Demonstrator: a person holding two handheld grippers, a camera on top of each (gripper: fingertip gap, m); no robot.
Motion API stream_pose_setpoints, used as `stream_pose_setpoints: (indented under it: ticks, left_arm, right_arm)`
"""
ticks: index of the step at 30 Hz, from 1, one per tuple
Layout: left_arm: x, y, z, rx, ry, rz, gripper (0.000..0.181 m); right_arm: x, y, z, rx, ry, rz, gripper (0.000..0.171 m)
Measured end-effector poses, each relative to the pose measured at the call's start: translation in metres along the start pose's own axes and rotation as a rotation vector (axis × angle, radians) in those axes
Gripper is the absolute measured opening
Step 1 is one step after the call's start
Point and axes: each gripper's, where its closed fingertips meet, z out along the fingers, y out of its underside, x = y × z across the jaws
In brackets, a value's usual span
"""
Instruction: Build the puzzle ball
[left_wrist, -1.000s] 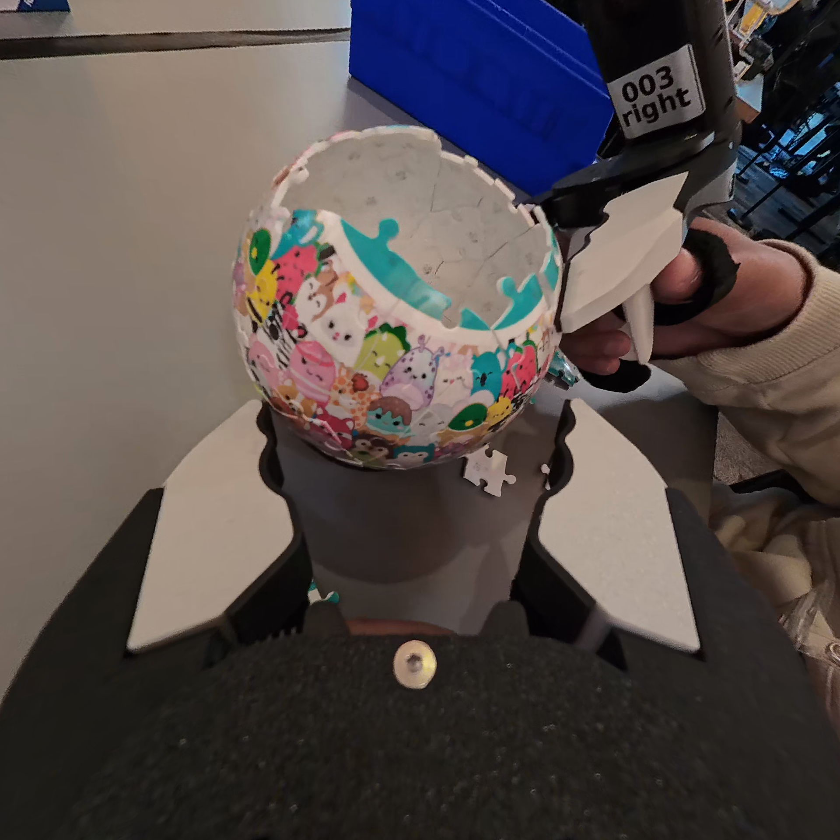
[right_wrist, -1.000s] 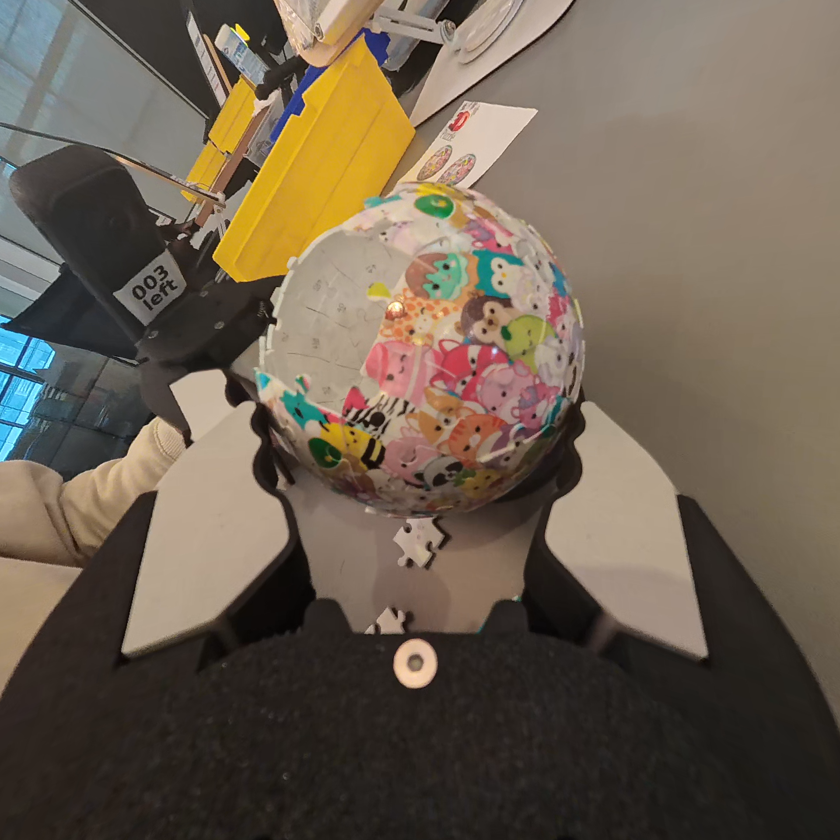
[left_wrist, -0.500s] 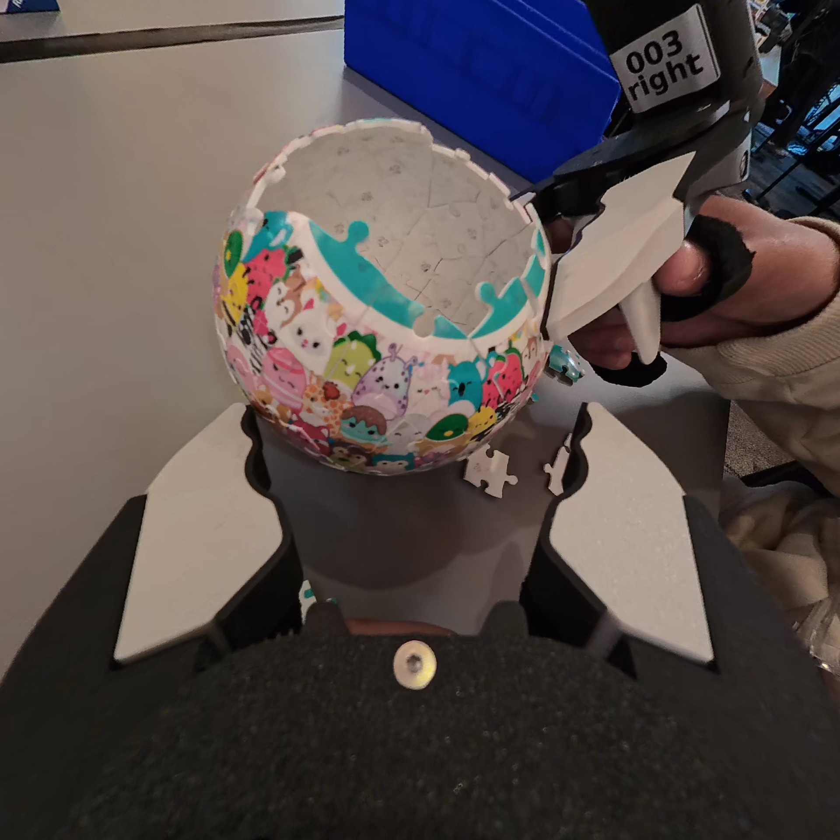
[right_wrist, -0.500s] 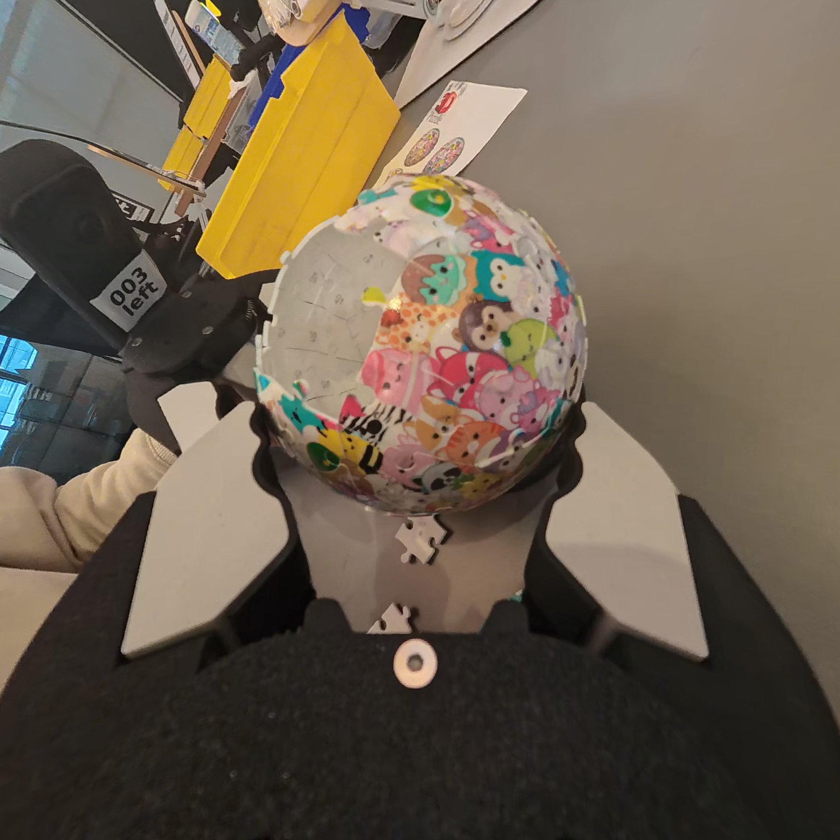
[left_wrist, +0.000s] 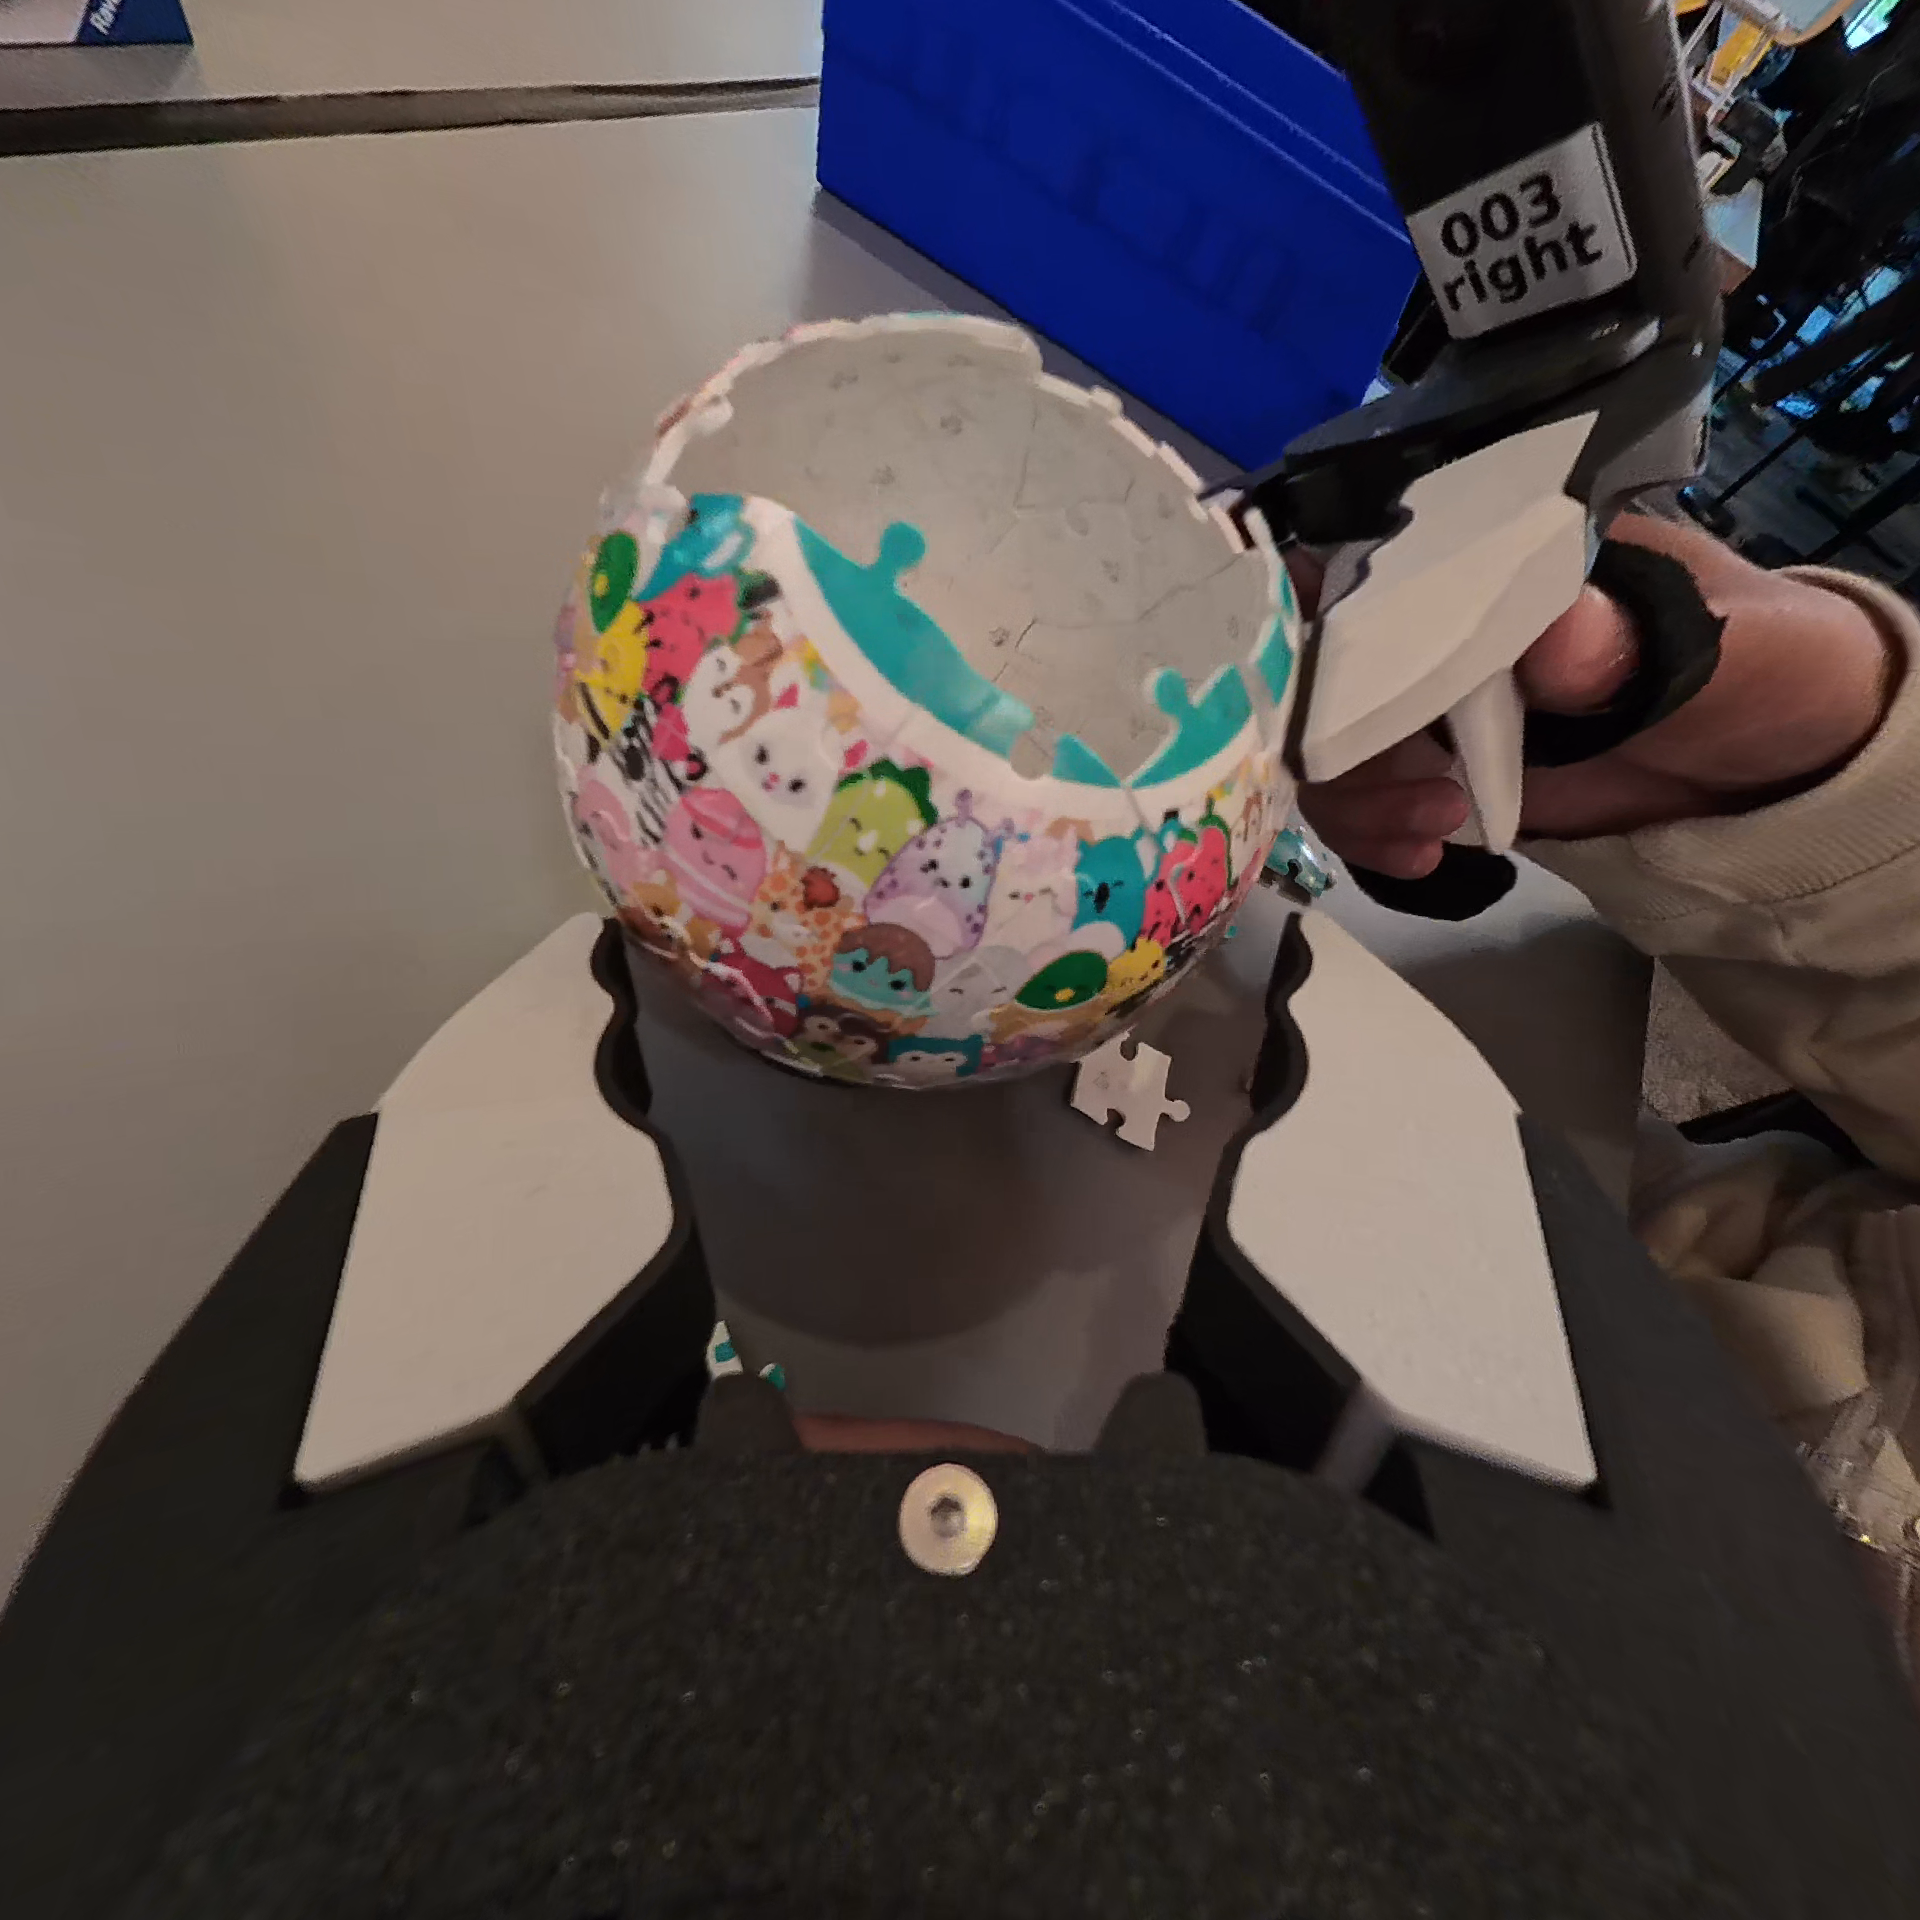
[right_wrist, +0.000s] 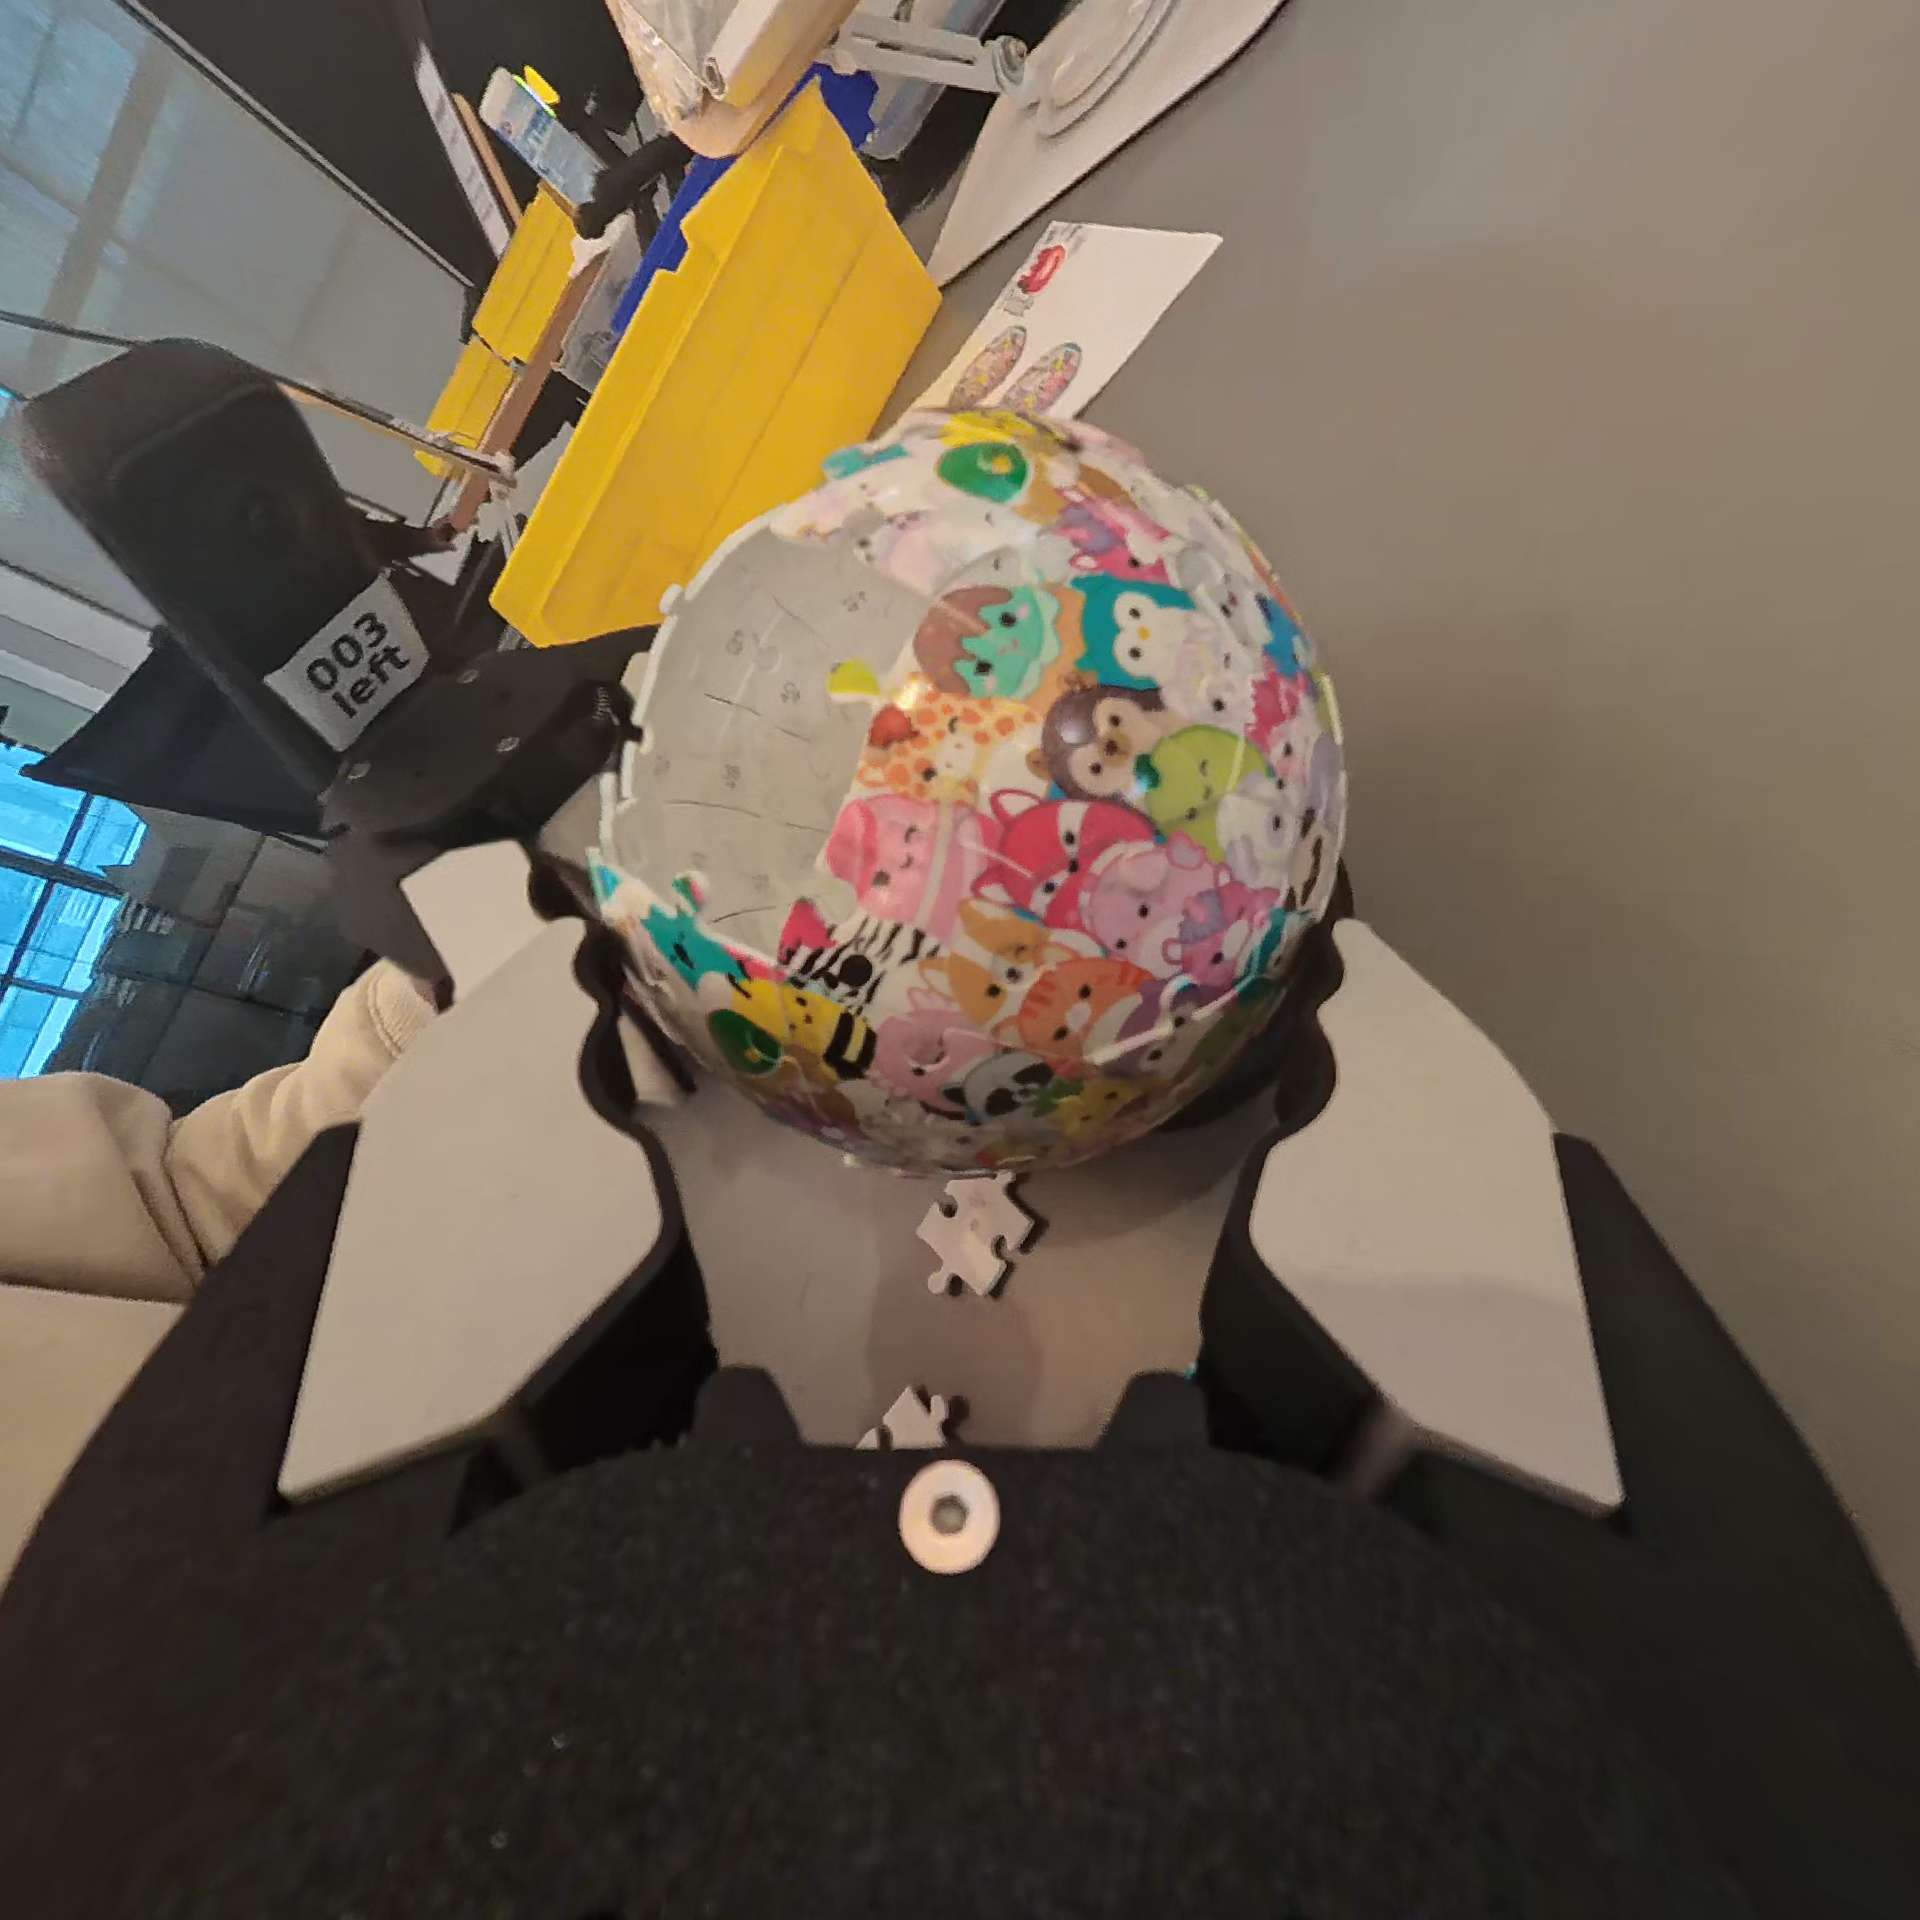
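The puzzle ball (left_wrist: 925, 831) is a hollow sphere covered in colourful cartoon animals, with a wide jagged opening that shows its white inside. It sits tilted, opening up and away from the left wrist camera. My left gripper (left_wrist: 945, 956) has its fingertips against the ball's lower sides. My right gripper (right_wrist: 961, 935) holds the ball (right_wrist: 1091, 831) between its fingertips. It also shows in the left wrist view (left_wrist: 1273, 634), at the ball's right rim. A loose white piece (left_wrist: 1127, 1091) lies on the table just under the ball, and it also shows in the right wrist view (right_wrist: 977, 1226).
A blue bin (left_wrist: 1091, 177) stands behind the ball. A yellow bin (right_wrist: 727, 395) and a printed sheet (right_wrist: 1101, 312) lie beyond it in the right wrist view. More loose pieces (left_wrist: 1299, 862) (right_wrist: 914, 1413) lie on the grey table (right_wrist: 1610, 623). A person's hand (left_wrist: 1714, 707) holds the right gripper. It is some 8 centimeters from my left tips to the loose white piece (left_wrist: 1127, 1091). It is also in sight in the right wrist view (right_wrist: 963, 1231).
The left gripper's fingers spread slightly half a second ago and have closed back onto the ball. The ball shifted left in the left wrist view, then back. The right grip is unchanged.
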Motion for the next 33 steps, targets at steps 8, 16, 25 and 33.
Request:
stream_pose_setpoints:
  ticks: [8,16,25,33]
  left_arm:
    - [-0.001,-0.005,-0.001,0.012,-0.02,-0.02,0.115]
    - [0.002,-0.006,0.002,0.016,-0.011,-0.067,0.119]
    - [0.003,-0.005,0.004,0.01,-0.021,-0.041,0.122]
    - [0.001,-0.006,0.001,0.02,-0.015,-0.053,0.115]
  right_arm:
    - [0.003,-0.008,-0.025,0.028,-0.012,-0.145,0.123]
    - [0.01,0.0,-0.015,-0.03,0.048,-0.199,0.123]
    - [0.012,-0.003,-0.012,0.015,0.07,-0.147,0.122]
    - [0.005,0.0,-0.008,0.021,0.059,-0.184,0.124]
